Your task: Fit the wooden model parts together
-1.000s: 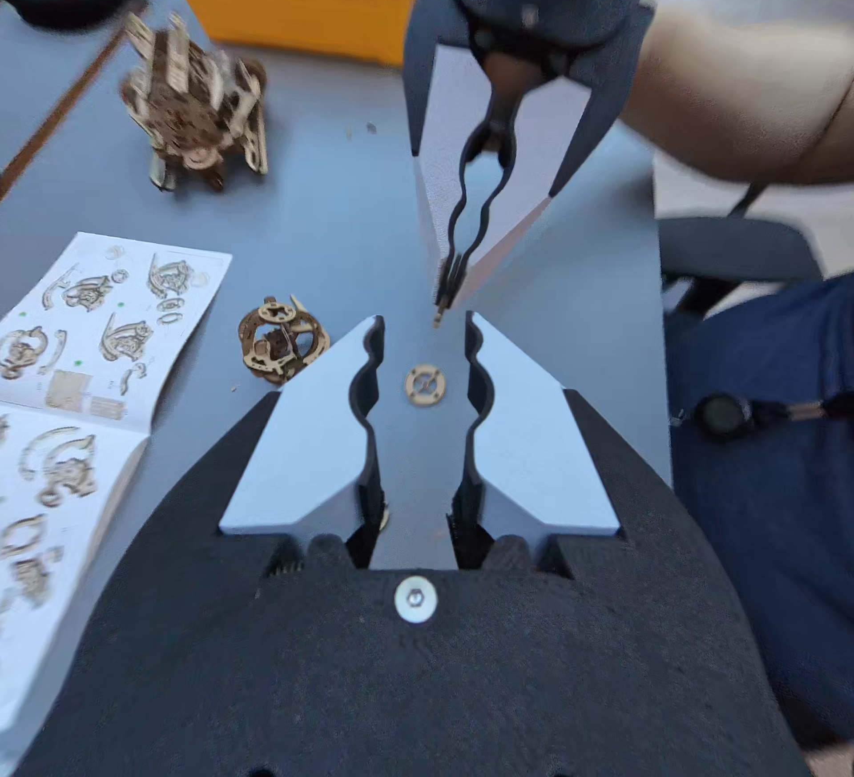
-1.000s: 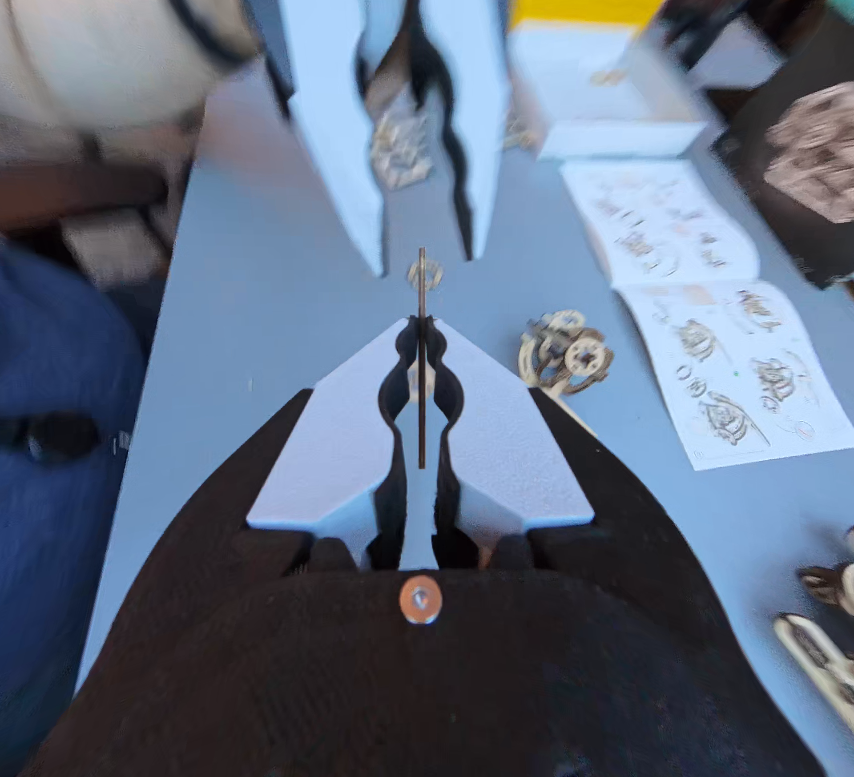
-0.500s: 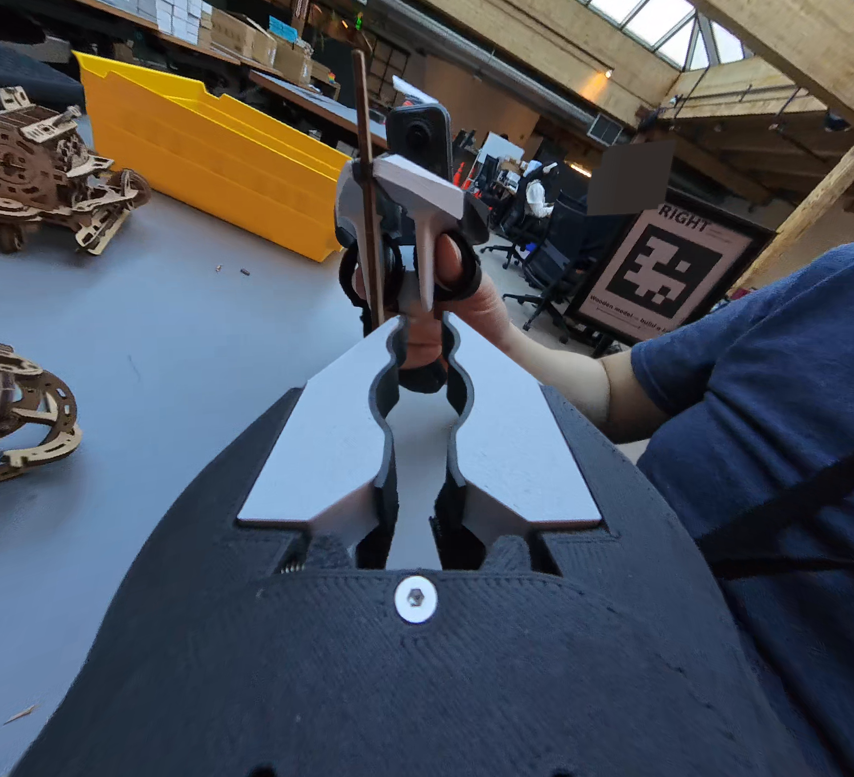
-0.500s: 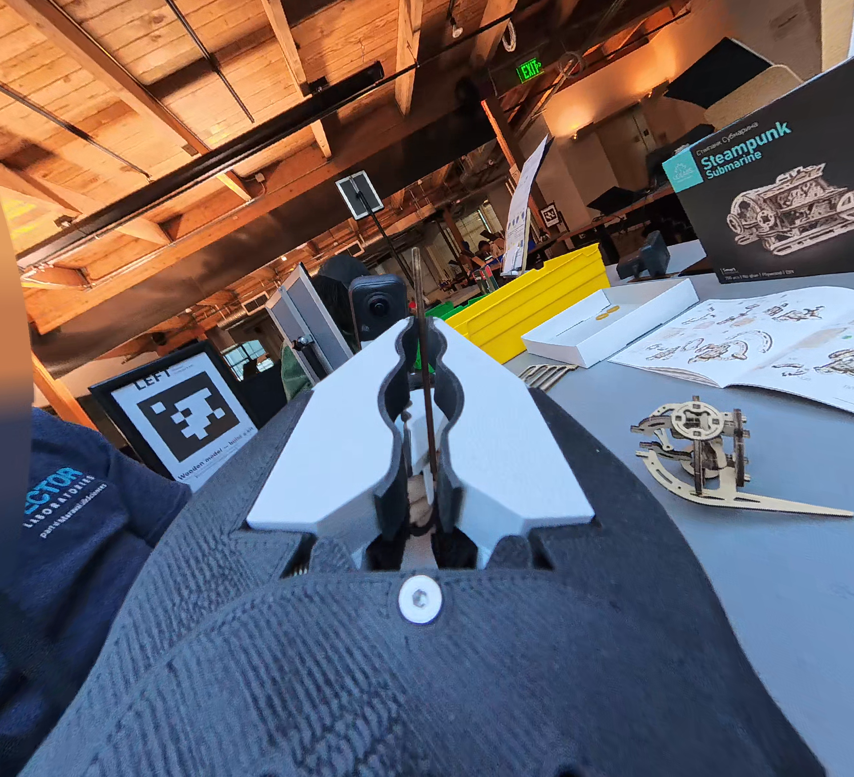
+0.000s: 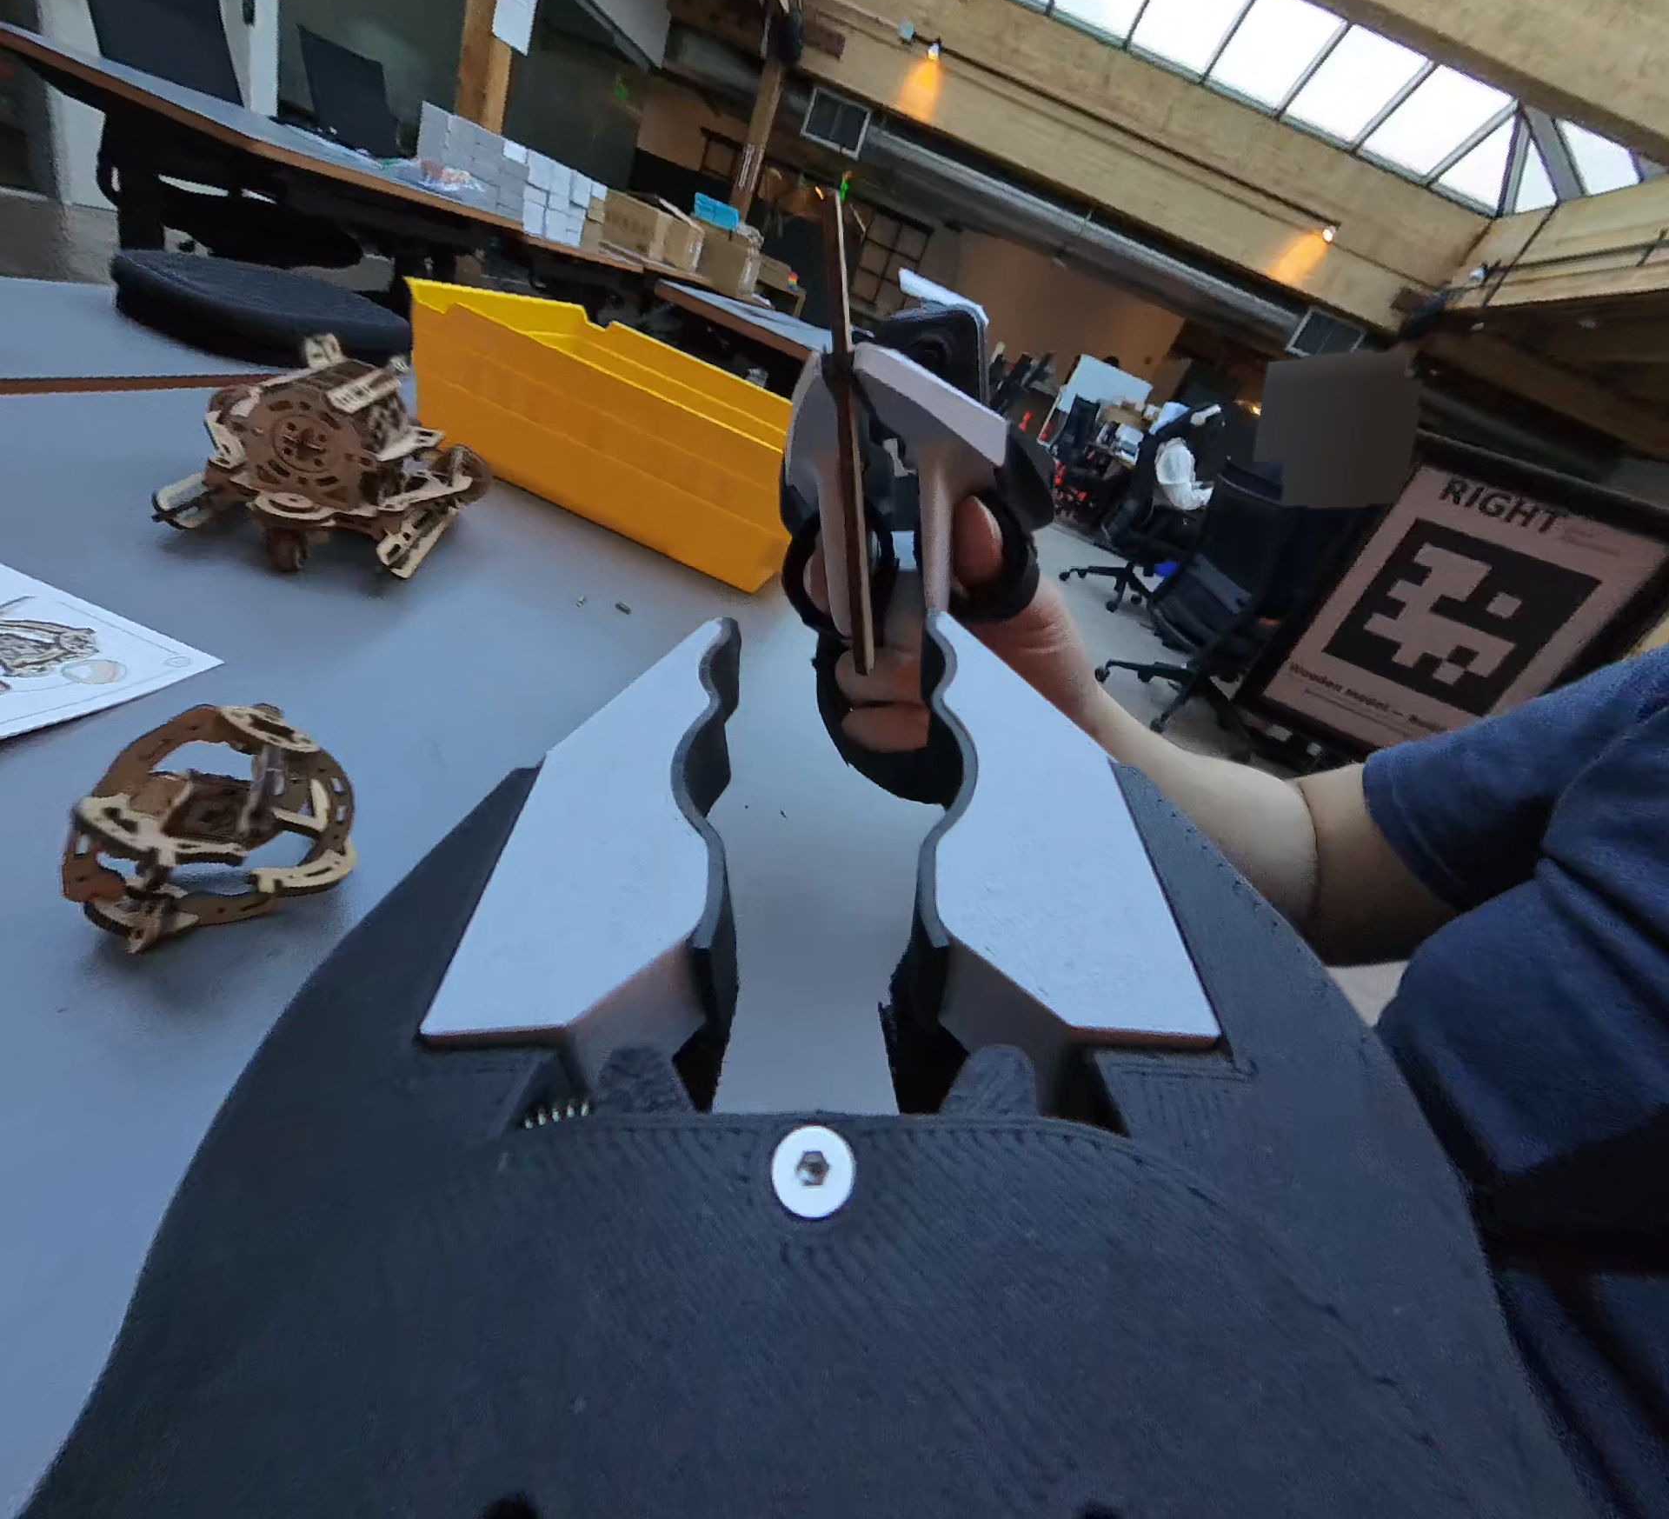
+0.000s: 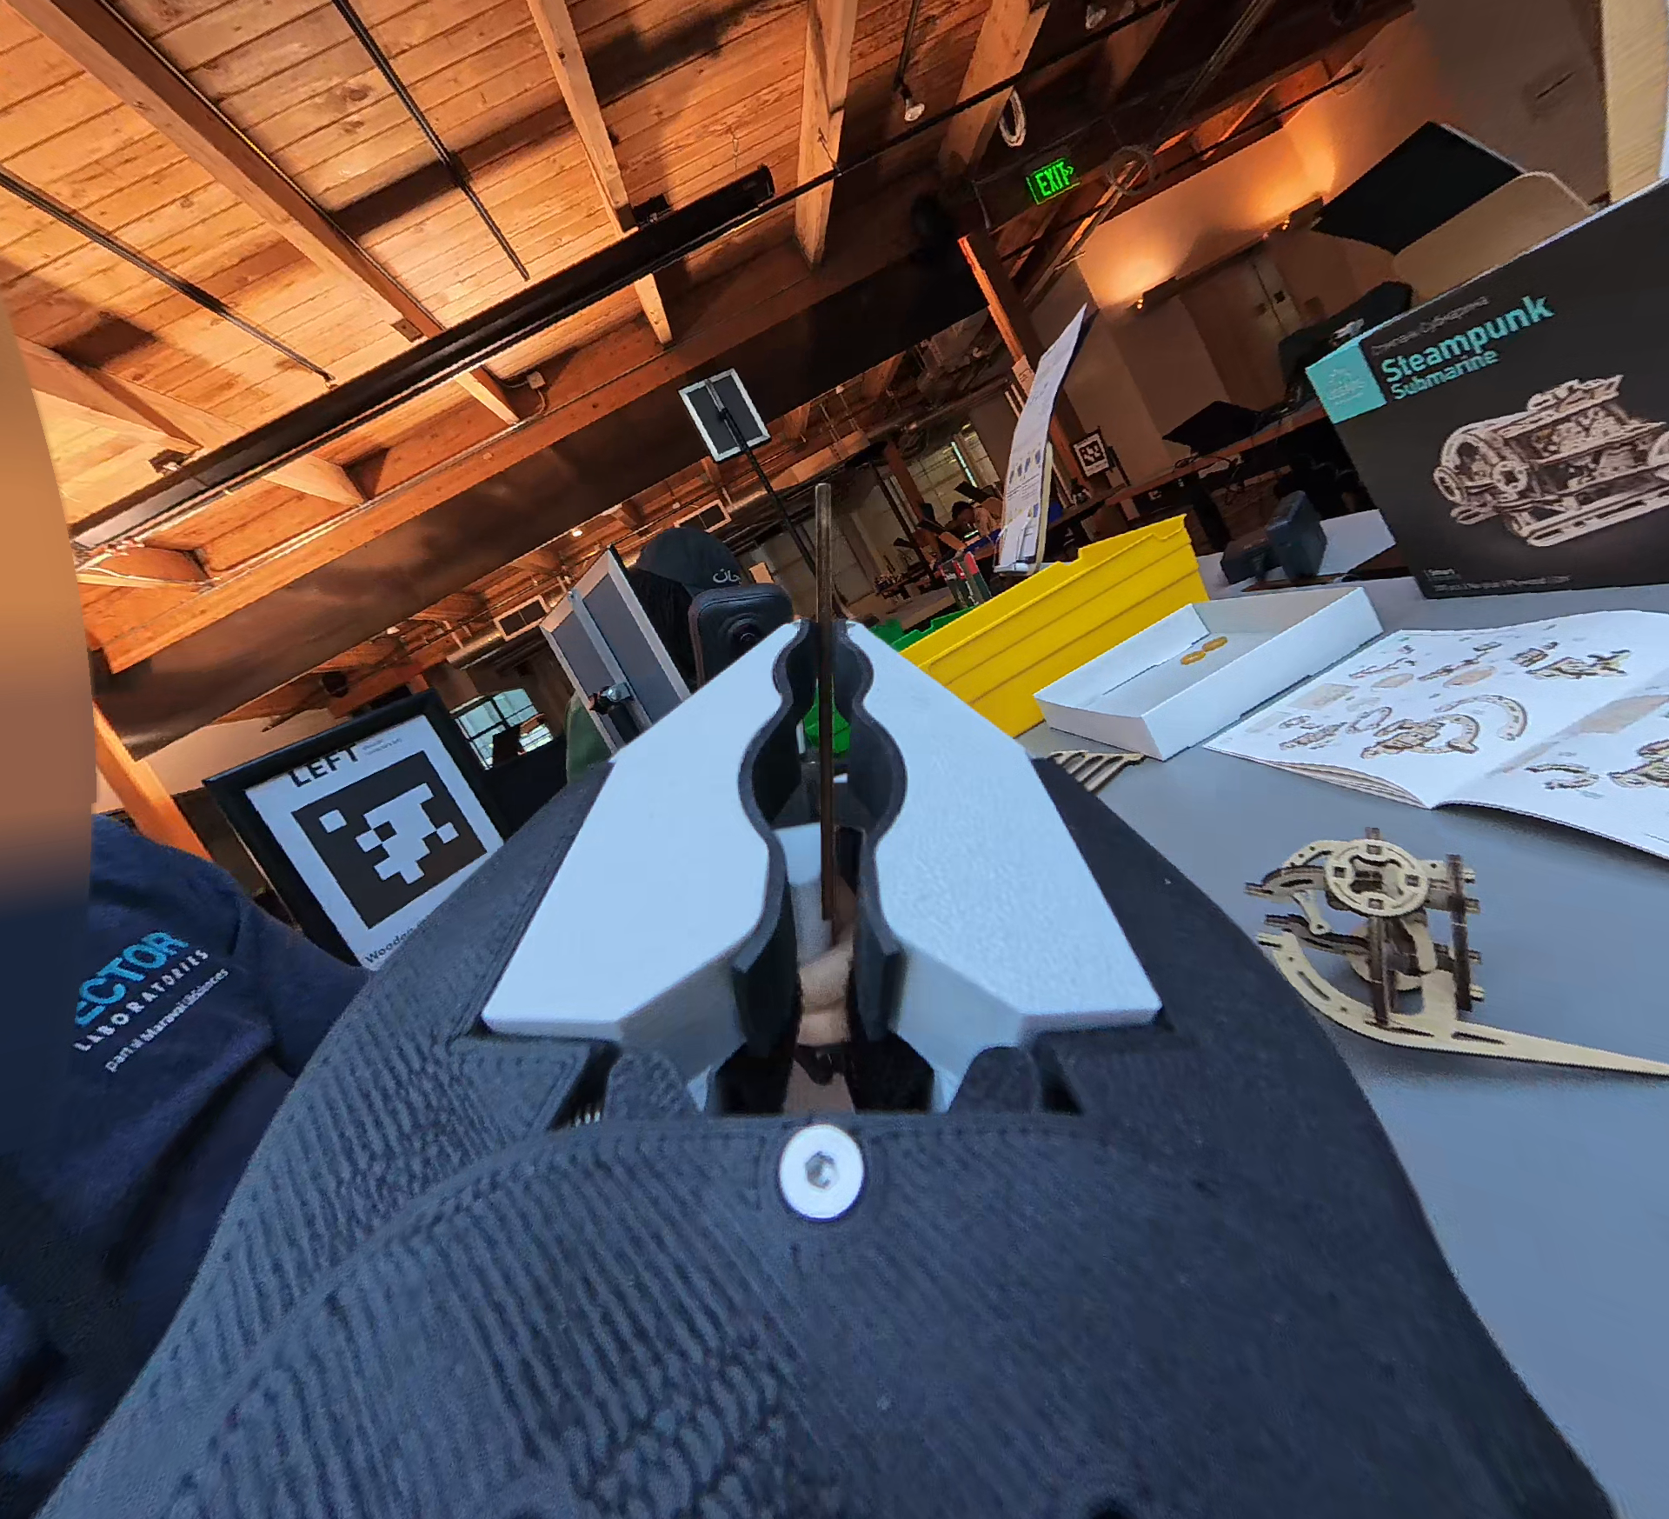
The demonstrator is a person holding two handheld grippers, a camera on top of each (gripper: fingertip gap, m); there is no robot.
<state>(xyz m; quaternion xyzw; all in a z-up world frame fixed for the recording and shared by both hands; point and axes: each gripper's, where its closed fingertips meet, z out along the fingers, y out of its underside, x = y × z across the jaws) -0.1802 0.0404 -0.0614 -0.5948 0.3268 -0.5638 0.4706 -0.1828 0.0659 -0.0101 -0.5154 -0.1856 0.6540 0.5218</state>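
Right wrist view first: the right gripper (image 6: 824, 644) has its fingers (image 6: 686, 834) pinched tight on a thin wooden strip (image 6: 823, 663), which stands edge-on and pokes up past the fingertips toward the ceiling beams. Off to the side on the grey bench (image 6: 1490, 1159) sits a small wooden subassembly (image 6: 1373, 943), upright on its flat curved base, with the open instruction booklet (image 6: 1481, 717) just behind it. Further back there's a white tray (image 6: 1201, 681), a yellow bin (image 6: 1066, 617) and the dark model box (image 6: 1526, 428) standing at the bench's far edge.

Over to the left wrist view: the left gripper (image 5: 826, 644) is spread apart, nothing between its fingers (image 5: 605, 861), only bare bench showing through the gap. Straight ahead of it, raised above the bench, the right gripper (image 5: 881, 428) faces back with the same strip (image 5: 849, 437) clamped upright, a hand (image 5: 1020, 626) wrapped on its handle. A rounded wooden cage piece (image 5: 203, 821) lies on the bench beside the left finger, and a larger built wooden model (image 5: 316, 464) sits farther off, near the yellow bin (image 5: 587, 410). A corner of the booklet (image 5: 81, 654) peeks in at the edge.
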